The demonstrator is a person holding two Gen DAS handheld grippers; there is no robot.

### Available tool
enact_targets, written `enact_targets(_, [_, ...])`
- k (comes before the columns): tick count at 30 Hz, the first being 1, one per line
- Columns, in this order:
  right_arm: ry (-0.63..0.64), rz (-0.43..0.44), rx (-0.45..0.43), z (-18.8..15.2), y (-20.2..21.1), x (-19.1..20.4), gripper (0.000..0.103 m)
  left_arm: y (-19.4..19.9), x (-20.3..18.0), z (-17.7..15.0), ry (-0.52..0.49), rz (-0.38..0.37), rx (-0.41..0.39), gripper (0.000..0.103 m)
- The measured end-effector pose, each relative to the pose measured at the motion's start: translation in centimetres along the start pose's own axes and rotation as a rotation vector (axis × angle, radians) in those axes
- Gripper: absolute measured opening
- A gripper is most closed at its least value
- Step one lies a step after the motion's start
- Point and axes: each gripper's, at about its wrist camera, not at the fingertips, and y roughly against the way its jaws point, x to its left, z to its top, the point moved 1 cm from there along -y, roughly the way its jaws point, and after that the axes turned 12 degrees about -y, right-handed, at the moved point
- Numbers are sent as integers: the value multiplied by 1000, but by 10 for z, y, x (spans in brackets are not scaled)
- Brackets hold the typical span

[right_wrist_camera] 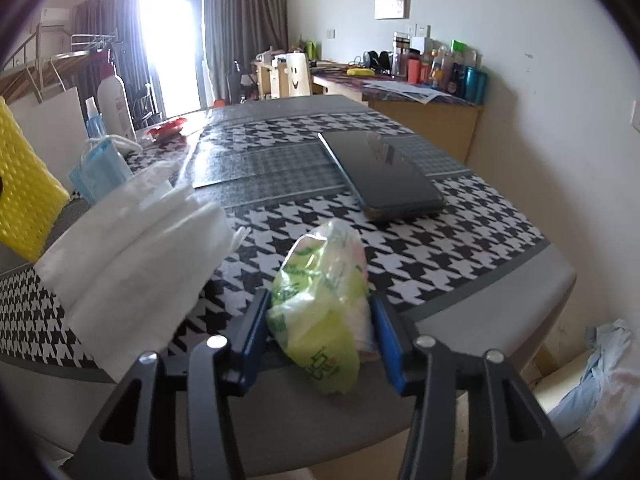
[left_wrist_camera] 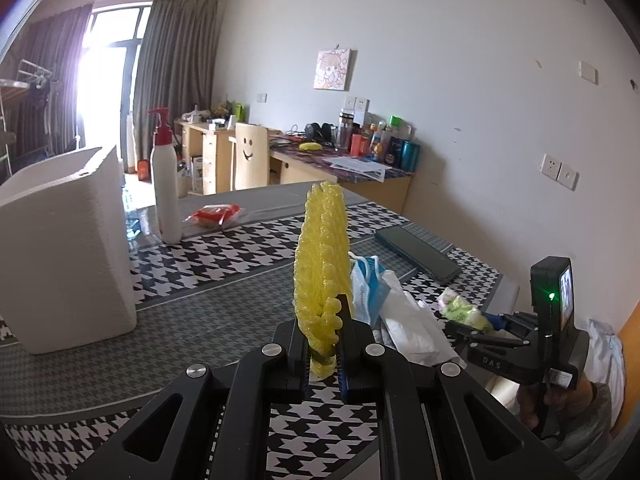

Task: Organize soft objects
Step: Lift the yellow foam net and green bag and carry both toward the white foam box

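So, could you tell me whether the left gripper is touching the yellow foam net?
Touching. The left wrist view shows the left gripper shut on the lower end of the yellow foam net, which stands upright from between the pads.

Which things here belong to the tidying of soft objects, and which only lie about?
Belong to the job:
yellow foam net sleeve
green plastic tissue pack
blue face mask
white folded tissues

Only lying about:
dark flat phone
white pump bottle
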Motion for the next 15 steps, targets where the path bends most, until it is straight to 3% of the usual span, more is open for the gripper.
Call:
enact_targets(4, [-5, -7, 8, 2, 1, -2, 32, 6, 5, -4, 6, 17, -3, 11])
enact_targets(7, [-14, -4, 7, 5, 3, -2, 31, 13, 9, -4, 8, 34, -13, 11])
enact_targets(15, [1, 44, -100, 22, 39, 15, 31, 32, 18, 1, -2, 85, -46, 11])
